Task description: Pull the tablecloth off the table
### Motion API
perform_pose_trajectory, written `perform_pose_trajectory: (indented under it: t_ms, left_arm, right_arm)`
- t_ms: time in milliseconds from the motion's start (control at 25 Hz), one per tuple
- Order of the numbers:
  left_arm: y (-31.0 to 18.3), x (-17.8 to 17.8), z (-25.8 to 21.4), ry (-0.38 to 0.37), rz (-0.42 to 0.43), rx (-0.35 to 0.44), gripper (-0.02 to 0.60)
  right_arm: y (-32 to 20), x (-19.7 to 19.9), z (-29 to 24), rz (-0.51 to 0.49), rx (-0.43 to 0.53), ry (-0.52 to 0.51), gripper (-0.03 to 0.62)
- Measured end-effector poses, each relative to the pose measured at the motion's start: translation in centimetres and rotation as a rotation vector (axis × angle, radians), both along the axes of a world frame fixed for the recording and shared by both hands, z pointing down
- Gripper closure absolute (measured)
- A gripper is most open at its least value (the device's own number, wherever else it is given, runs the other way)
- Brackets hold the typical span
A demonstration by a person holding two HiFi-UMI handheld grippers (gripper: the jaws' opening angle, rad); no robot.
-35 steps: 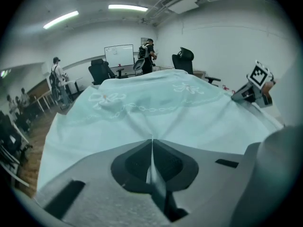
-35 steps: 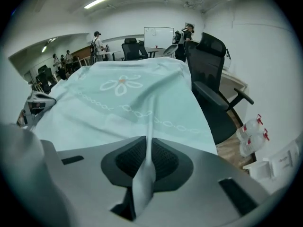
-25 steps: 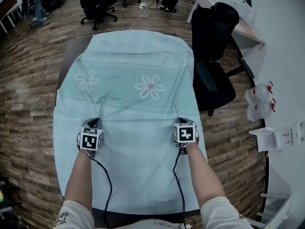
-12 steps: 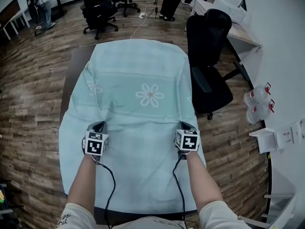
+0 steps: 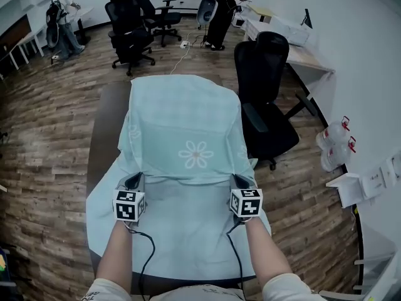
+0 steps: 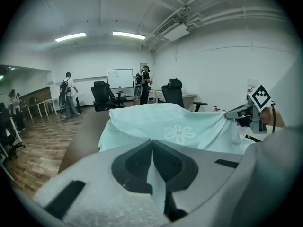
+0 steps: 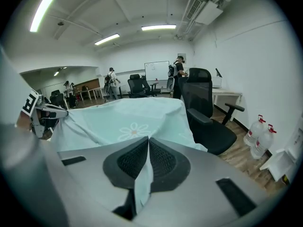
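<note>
A pale green tablecloth (image 5: 182, 124) with white flowers lies over a dark brown table (image 5: 103, 127). Its left side has slid inward and bares a strip of tabletop. My left gripper (image 5: 133, 182) is shut on a pinched fold of the cloth at the near left. My right gripper (image 5: 240, 182) is shut on another fold at the near right. In the left gripper view the cloth (image 6: 156, 186) runs down between the closed pads. The right gripper view shows the cloth (image 7: 142, 178) clamped the same way, the rest of it stretching away over the table.
A black office chair (image 5: 266, 105) stands close to the table's right side. More black chairs (image 5: 128, 33) stand beyond the far end. Water bottles (image 5: 332, 146) sit on the floor at the right by a white wall. People (image 5: 62, 24) stand far back.
Both grippers have drawn back toward me with the cloth pinched. The cloth has slid nearer and narrowed, and bare tabletop now shows along the left and far edge.
</note>
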State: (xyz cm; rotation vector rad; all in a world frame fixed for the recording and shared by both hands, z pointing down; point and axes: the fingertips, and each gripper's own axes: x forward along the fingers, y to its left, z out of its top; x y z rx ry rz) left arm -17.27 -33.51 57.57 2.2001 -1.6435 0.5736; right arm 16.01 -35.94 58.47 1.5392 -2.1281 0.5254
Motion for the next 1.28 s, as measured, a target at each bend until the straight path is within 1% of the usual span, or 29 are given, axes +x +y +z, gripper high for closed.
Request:
perform_pose_trajectory:
  t_ms: [160, 320, 480, 520, 680, 800, 920, 1000, 1080, 1280]
  left_arm:
    - [3.1, 0.7, -2.9, 0.018, -0.011, 0.05, 0.574]
    - [7.4, 1.4, -5.5, 0.037, -0.03, 0.1, 0.574]
    - [12.3, 1.8, -8.0, 0.051, -0.024, 0.146, 0.574]
    - [13.2, 1.9, -8.9, 0.065, -0.019, 0.167, 0.574]
    - [15.8, 2.7, -13.5, 0.16, -0.022, 0.281, 0.574]
    - [17.0, 4.0, -17.0, 0.169, 0.001, 0.352, 0.574]
    - [17.8, 4.9, -20.0, 0.167, 0.011, 0.406, 0.574]
    - [17.9, 4.8, -21.3, 0.17, 0.002, 0.428, 0.574]
    - [17.7, 4.5, -21.8, 0.161, -0.006, 0.434, 0.574]
    - [17.3, 4.6, -21.0, 0.136, -0.013, 0.411, 0.572]
  right_arm:
    - [3.1, -1.2, -3.0, -0.027, 0.058, -0.031, 0.58]
    - [7.2, -3.2, -6.2, -0.09, 0.124, -0.059, 0.58]
    - [11.7, -5.5, -9.5, -0.11, 0.178, -0.135, 0.58]
    - [12.5, -6.0, -10.4, -0.111, 0.194, -0.157, 0.58]
    - [14.9, -7.4, -14.4, -0.126, 0.258, -0.241, 0.58]
    - [16.1, -7.6, -17.9, -0.141, 0.333, -0.263, 0.58]
    - [17.1, -7.5, -21.2, -0.152, 0.417, -0.249, 0.58]
    - [17.6, -7.7, -22.9, -0.154, 0.464, -0.227, 0.58]
    - [17.7, -7.9, -23.7, -0.145, 0.484, -0.22, 0.58]
    - [17.4, -8.3, -23.5, -0.133, 0.471, -0.224, 0.58]
